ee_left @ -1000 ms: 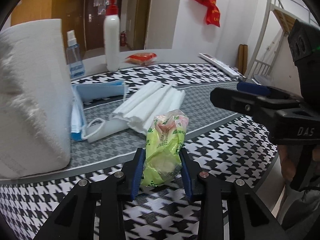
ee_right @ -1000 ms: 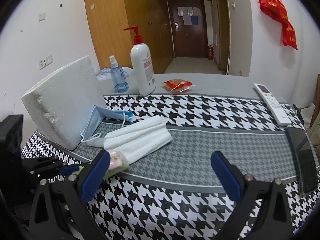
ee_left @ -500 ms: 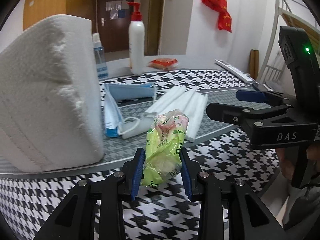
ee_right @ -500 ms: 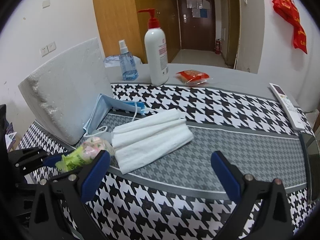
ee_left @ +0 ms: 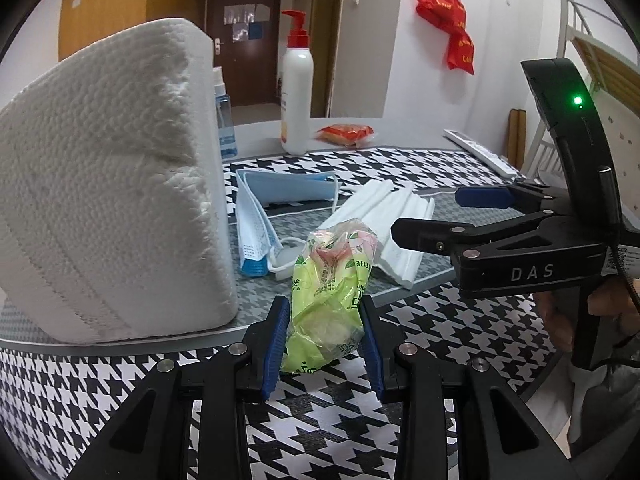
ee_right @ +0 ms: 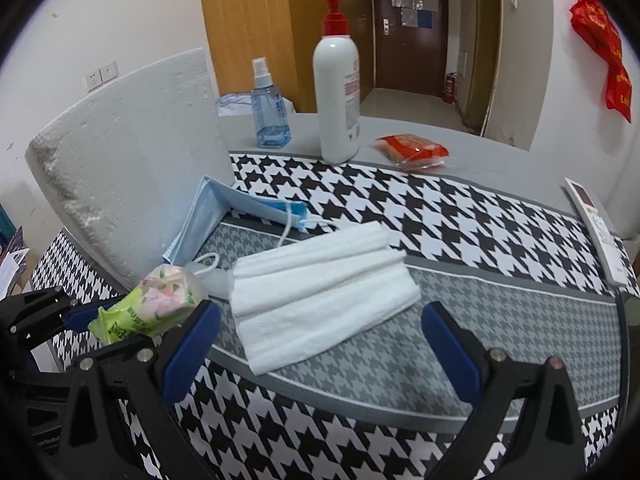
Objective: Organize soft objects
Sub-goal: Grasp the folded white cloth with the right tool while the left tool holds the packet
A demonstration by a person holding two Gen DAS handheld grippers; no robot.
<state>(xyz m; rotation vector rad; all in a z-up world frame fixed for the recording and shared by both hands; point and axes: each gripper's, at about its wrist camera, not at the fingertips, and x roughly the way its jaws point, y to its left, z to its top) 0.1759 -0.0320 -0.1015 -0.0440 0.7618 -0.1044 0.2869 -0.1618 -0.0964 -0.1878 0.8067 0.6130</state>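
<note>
Tissue pack (ee_left: 330,296) pinched in left gripper (ee_left: 325,342); right gripper (ee_right: 316,344) spread wide, empty. Set pack gently beside folded towel (ee_right: 320,296), squeeze light.

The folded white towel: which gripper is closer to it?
Right. The right gripper hangs open just in front of the folded white towel; the left gripper, shut on the green packet, sits farther off beside it.

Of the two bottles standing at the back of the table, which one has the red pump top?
The taller white bottle has the red pump; the small clear blue one beside it has a white spray nozzle.
</note>
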